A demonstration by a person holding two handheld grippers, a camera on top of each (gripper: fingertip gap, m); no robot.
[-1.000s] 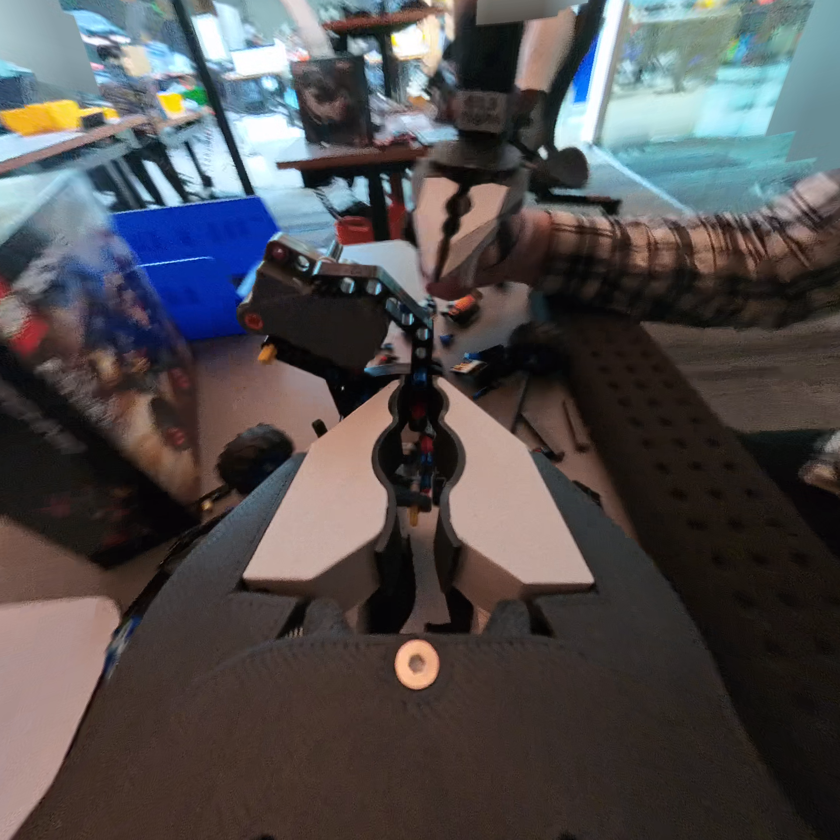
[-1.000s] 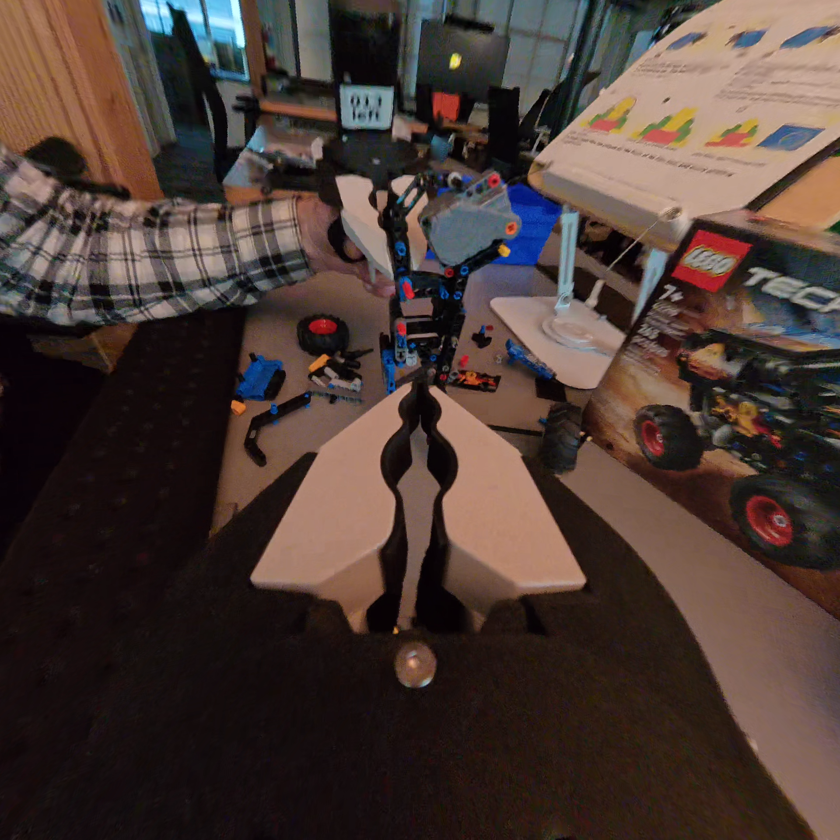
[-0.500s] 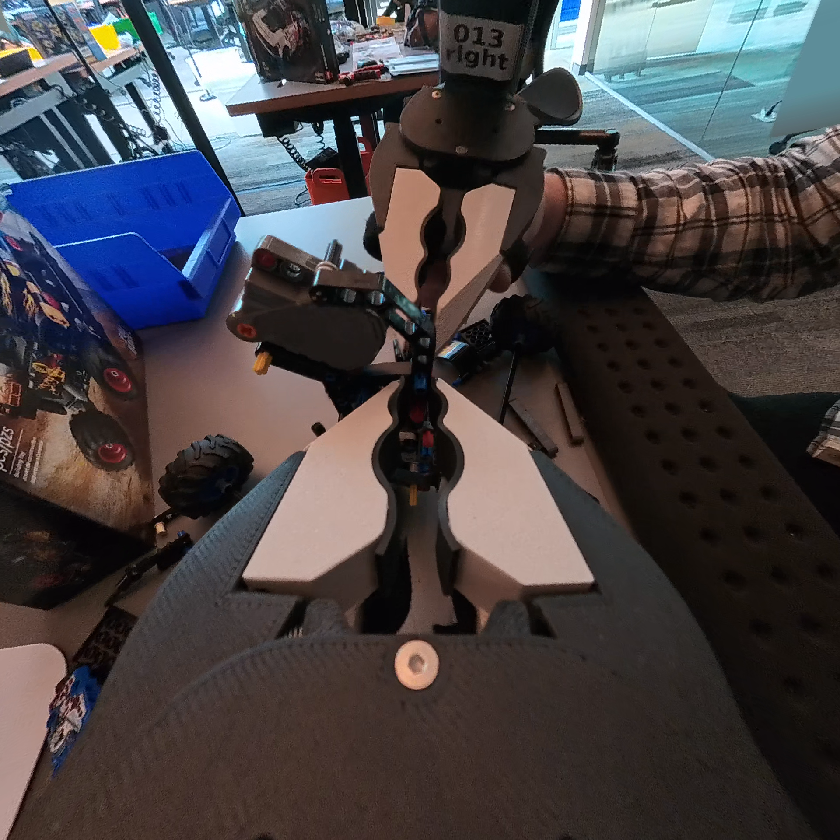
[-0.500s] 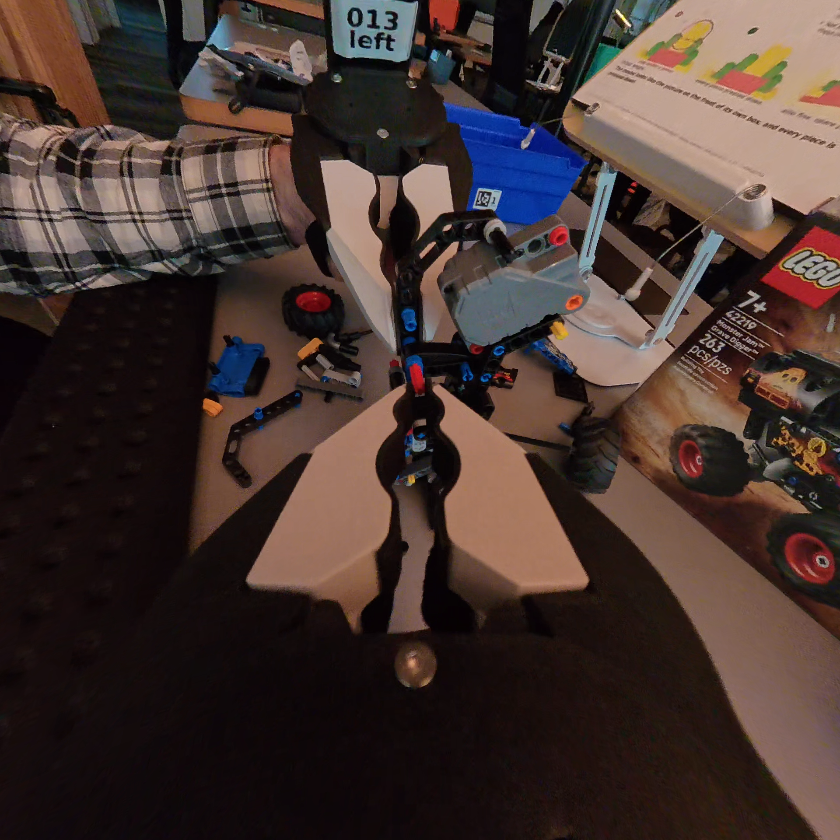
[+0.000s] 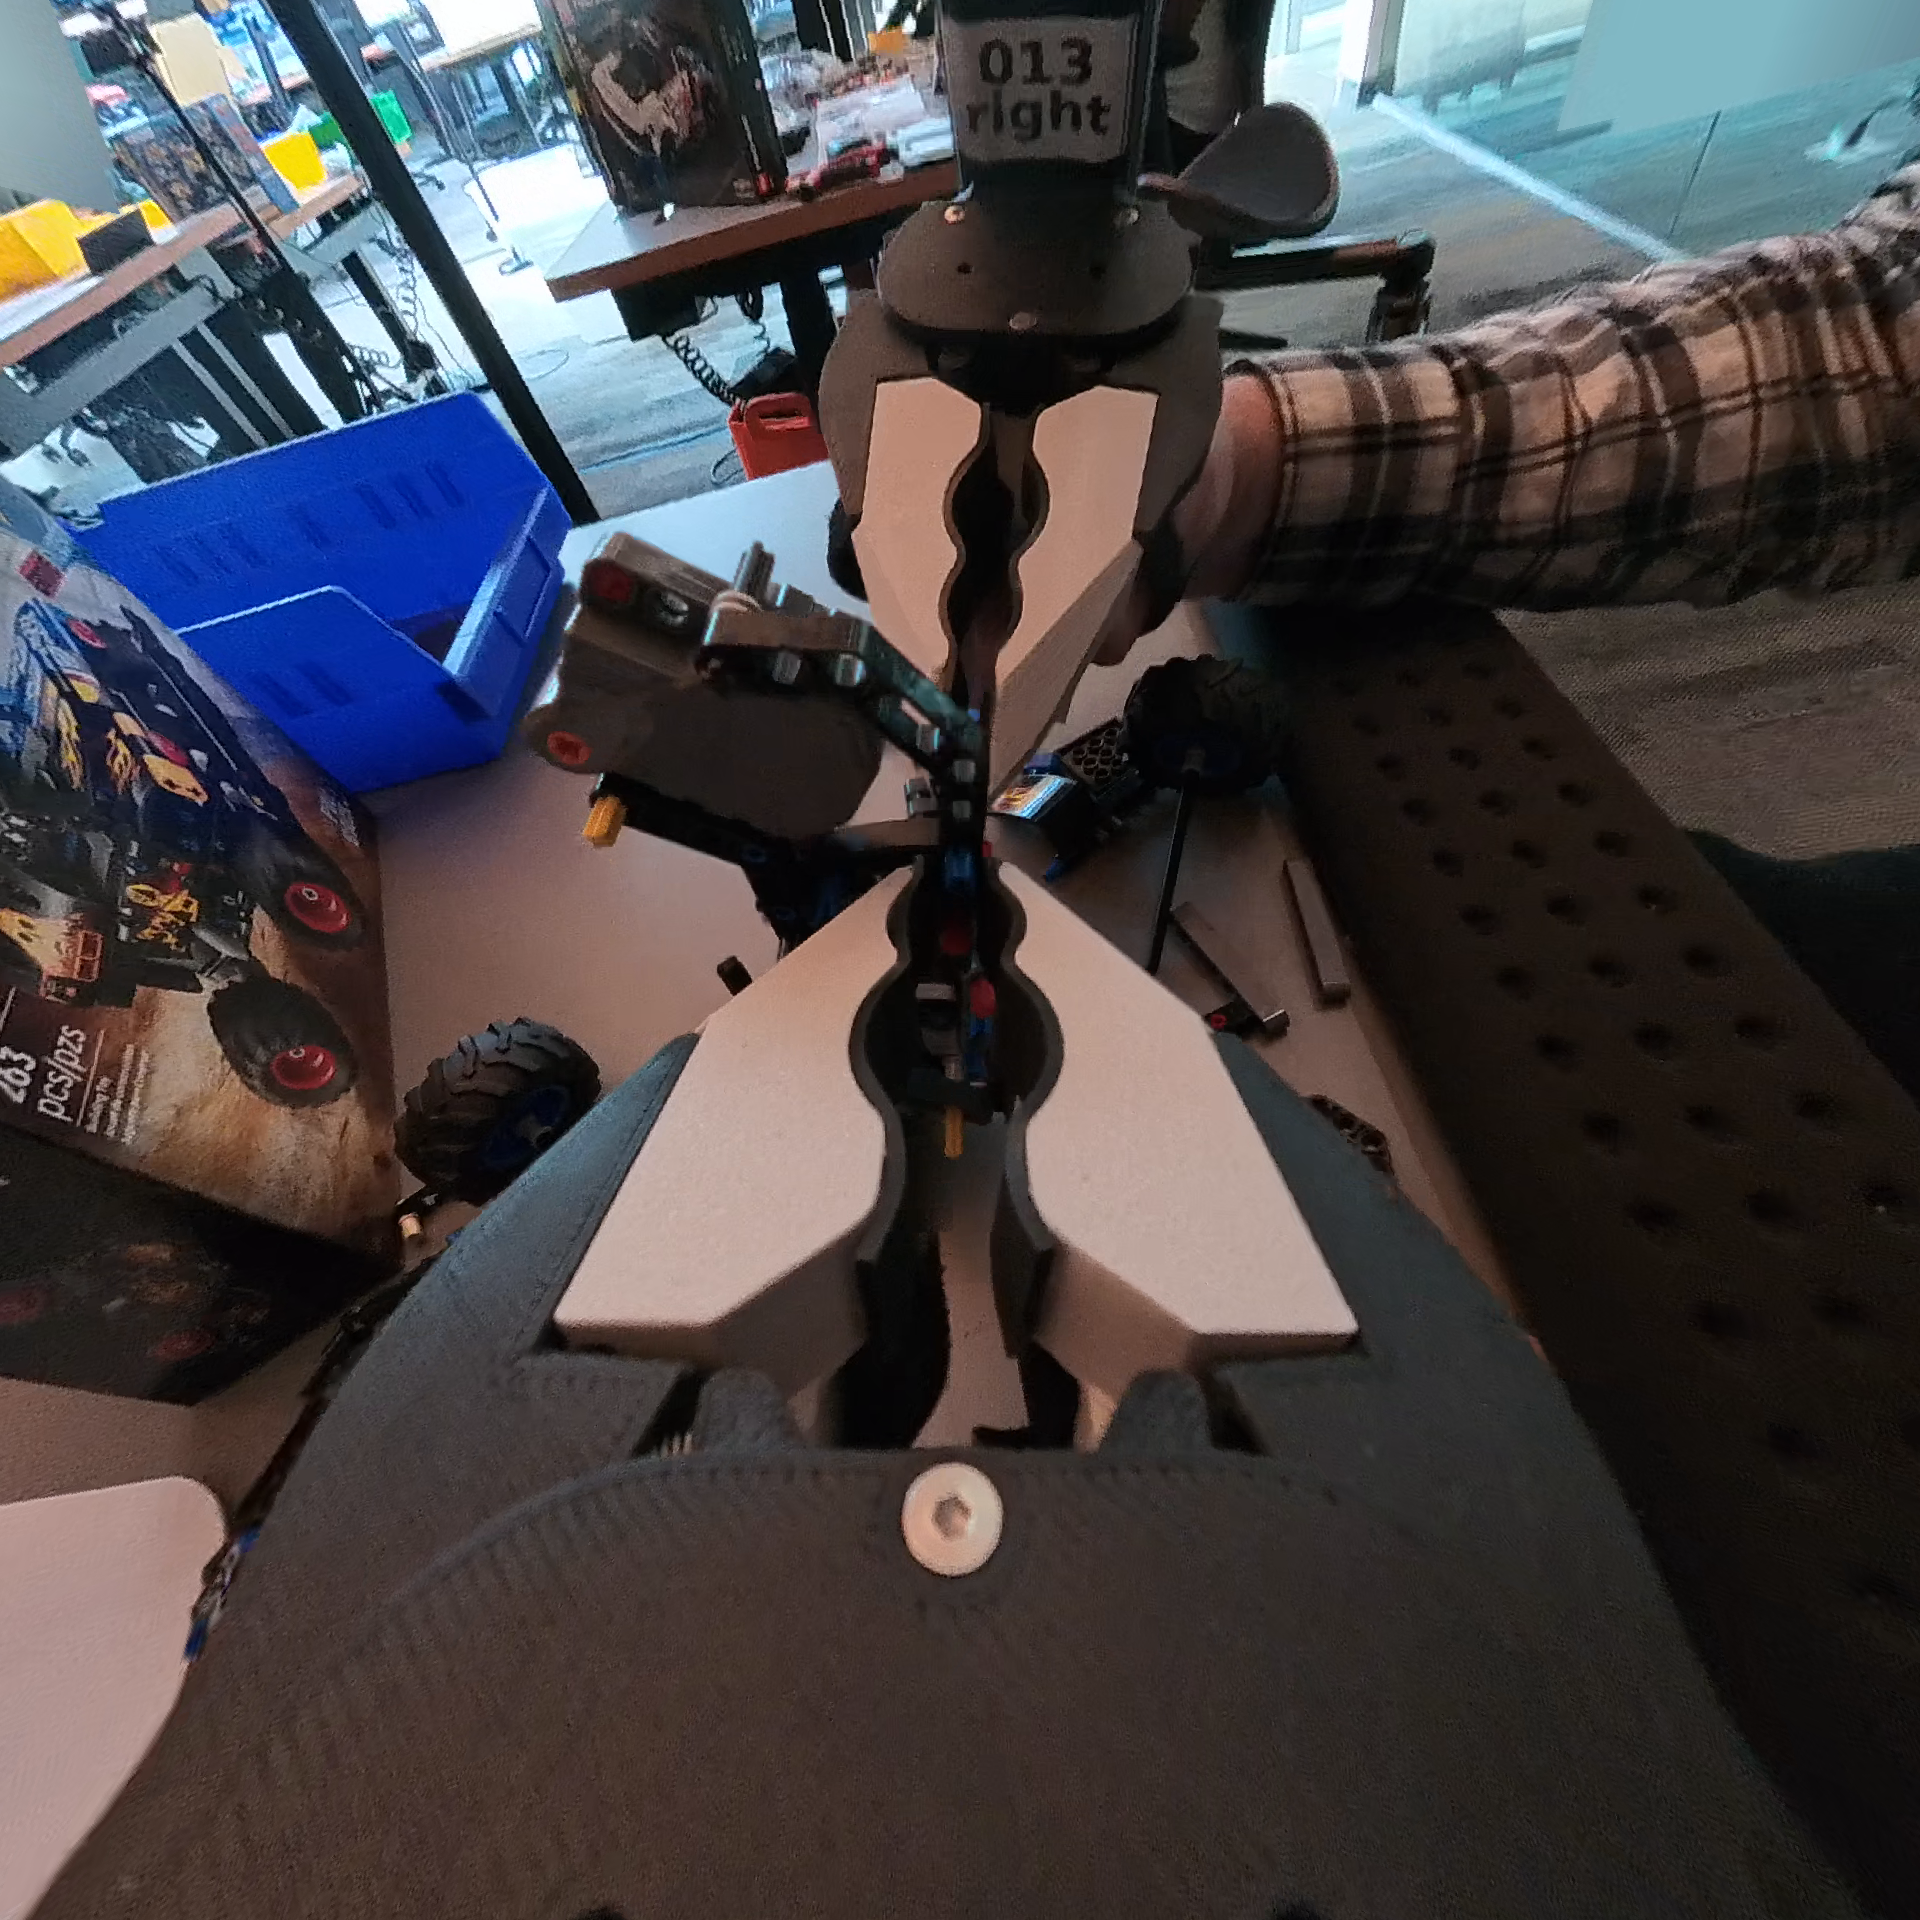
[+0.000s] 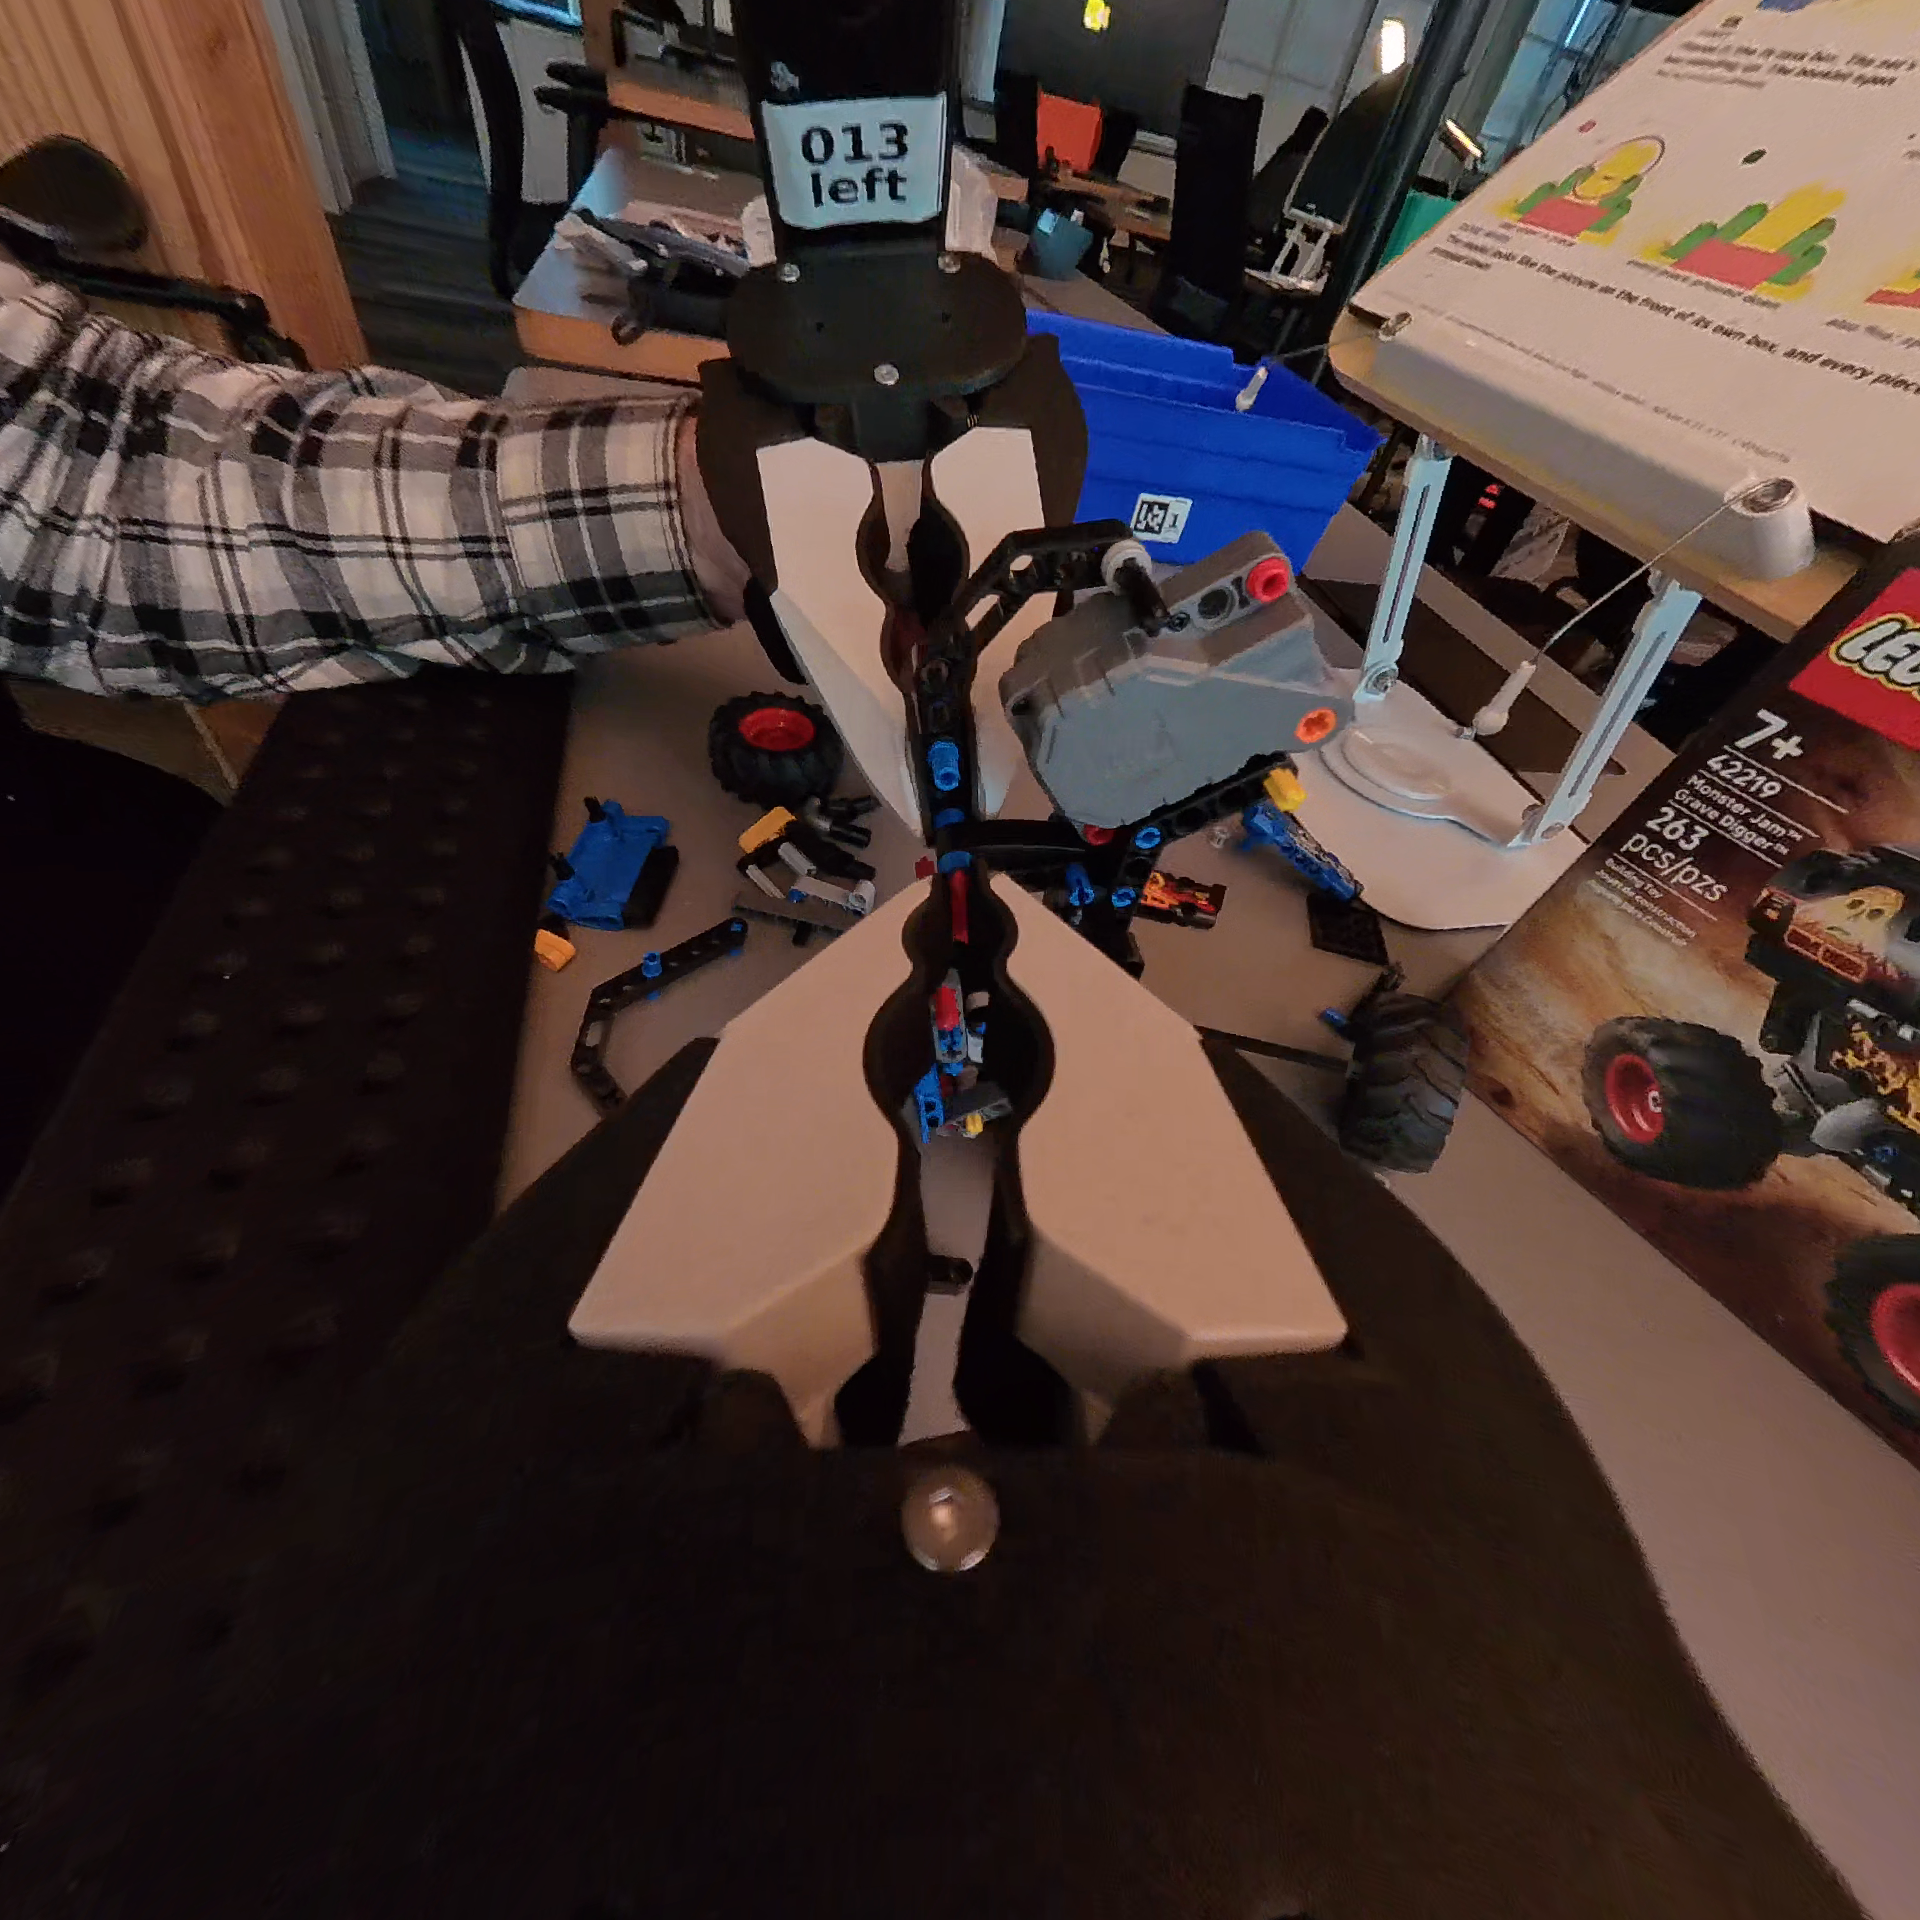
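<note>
**Operator:** Left wrist view first. My left gripper [image 5: 957, 894] is clamped on the lower end of the toy-brick frame [image 5: 951, 821], its fingers [image 5: 748, 1132] pressed in on the black beam with blue and red pins.

**Colleague:** And the far end?

**Operator:** The right gripper [image 5: 977, 665] faces mine from above, closed on the top of the same beam. A grey motor block [image 5: 707, 727] hangs off the frame to the left, above the table [image 5: 520, 914]. A blue bin [image 5: 312, 582] and a toy box [image 5: 156, 883] sit left, a loose black wheel [image 5: 499, 1101] beside the box.

**Colleague:** Right wrist view?

**Operator:** My right gripper [image 6: 954, 904] grips the near end of the frame [image 6: 940, 769]; the left gripper [image 6: 935, 790] pinches it from the far side. The motor block [image 6: 1164, 696] juts right. Loose bricks [image 6: 800, 842] and a red-hubbed wheel [image 6: 769, 738] lie below, a white stand [image 6: 1434, 790] to the right.
</note>
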